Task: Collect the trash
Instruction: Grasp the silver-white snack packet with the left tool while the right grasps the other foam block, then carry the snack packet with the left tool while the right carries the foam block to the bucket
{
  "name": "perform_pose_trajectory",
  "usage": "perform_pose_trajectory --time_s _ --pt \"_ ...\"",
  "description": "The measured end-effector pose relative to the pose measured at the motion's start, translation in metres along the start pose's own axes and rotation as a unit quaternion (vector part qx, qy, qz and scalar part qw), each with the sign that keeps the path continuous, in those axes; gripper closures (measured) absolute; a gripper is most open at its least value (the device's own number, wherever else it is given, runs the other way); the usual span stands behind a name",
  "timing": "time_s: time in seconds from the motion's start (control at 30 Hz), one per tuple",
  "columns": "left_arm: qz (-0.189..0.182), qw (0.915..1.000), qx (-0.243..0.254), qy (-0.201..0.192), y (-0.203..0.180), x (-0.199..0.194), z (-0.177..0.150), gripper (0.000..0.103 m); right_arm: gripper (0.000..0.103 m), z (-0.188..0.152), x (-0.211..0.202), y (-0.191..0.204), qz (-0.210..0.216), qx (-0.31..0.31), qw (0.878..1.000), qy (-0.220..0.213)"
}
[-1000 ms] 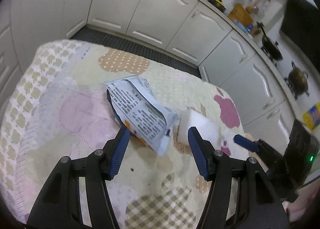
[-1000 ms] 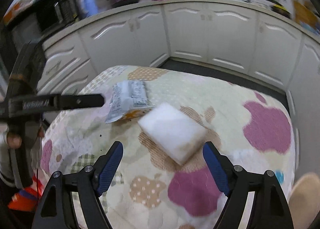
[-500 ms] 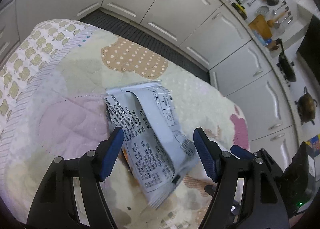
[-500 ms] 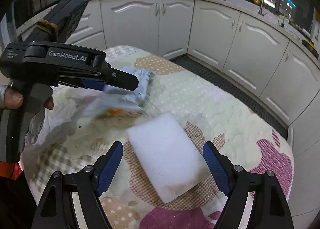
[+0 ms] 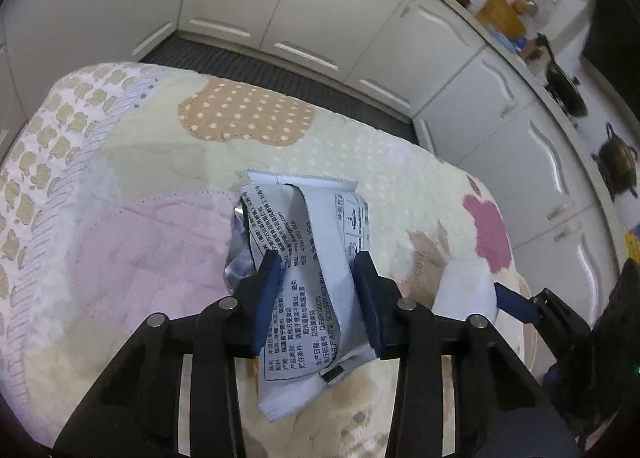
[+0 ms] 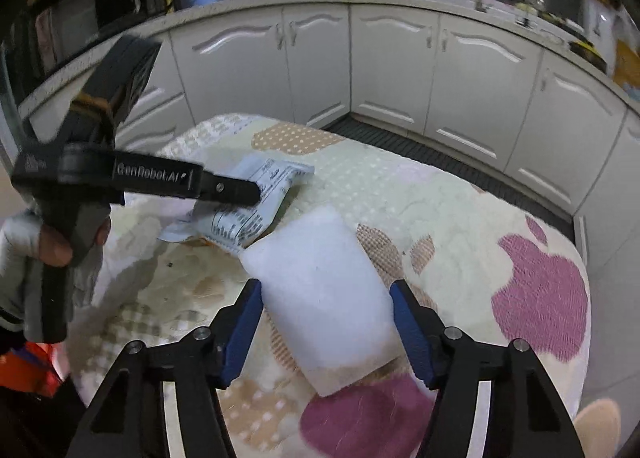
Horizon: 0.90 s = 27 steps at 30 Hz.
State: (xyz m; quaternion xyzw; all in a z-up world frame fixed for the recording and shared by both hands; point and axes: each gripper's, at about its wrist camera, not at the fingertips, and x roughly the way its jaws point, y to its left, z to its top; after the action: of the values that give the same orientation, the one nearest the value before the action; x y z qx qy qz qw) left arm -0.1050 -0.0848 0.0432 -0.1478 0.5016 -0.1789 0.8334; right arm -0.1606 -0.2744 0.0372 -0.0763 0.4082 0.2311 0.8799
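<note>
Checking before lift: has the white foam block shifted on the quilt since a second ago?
Cannot tell: the white foam block lies on the same brown checked patch, but the camera itself moved.

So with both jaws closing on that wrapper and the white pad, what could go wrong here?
The wrapper is thin and crumpled; the left gripper is closing on its middle, so it may slide out or tear when lifted.

The white pad looks soft and wide. The right gripper is closing around it and may squash it or lose it.

The wrapper's edge lies close against the pad, so lifting one could drag the other across the quilt.
</note>
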Motion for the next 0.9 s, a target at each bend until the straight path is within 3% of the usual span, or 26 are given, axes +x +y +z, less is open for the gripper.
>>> perform_pose_trajectory --time_s 0.17,0.2,0.47,0.5,0.57,0.6,0.63,0.9 --pt "-0.023 0.9994 0.023 -0.002 -0.011 -0.024 -0.014 0.073 0.041 -0.012 -0.032 0.005 0.016 0.043 0.999 -0.023" --pt "-0.026 0.9993 0.028 -0.005 -0.013 -0.029 -0.016 0.089 0.041 -0.015 -0.037 0.007 0.015 0.051 0.998 -0.026" --pt "-0.033 0.9978 0.057 0.002 -0.027 -0.043 -0.047 0.089 0.040 -0.044 -0.058 0.013 -0.007 0.115 0.993 -0.022" --pt "-0.033 0.9978 0.058 0.002 -0.027 -0.043 -0.049 0.086 0.040 -0.047 -0.060 0.012 -0.006 0.119 0.993 -0.022" --pt "-0.036 0.9975 0.061 0.001 -0.027 -0.046 -0.054 0.058 0.039 -0.052 -0.064 0.011 -0.010 0.123 0.992 -0.023" --pt "-0.038 0.9975 0.060 -0.002 -0.026 -0.047 -0.055 0.038 0.039 -0.055 -0.066 0.011 -0.012 0.124 0.992 -0.024" --pt "-0.039 0.9976 0.056 -0.006 -0.026 -0.048 -0.054 0.033 0.039 -0.057 -0.068 0.010 -0.011 0.125 0.992 -0.024" --pt "0.030 0.9924 0.115 0.033 -0.046 -0.010 -0.061 0.033 0.038 -0.065 -0.061 0.015 -0.014 0.125 0.992 -0.009"
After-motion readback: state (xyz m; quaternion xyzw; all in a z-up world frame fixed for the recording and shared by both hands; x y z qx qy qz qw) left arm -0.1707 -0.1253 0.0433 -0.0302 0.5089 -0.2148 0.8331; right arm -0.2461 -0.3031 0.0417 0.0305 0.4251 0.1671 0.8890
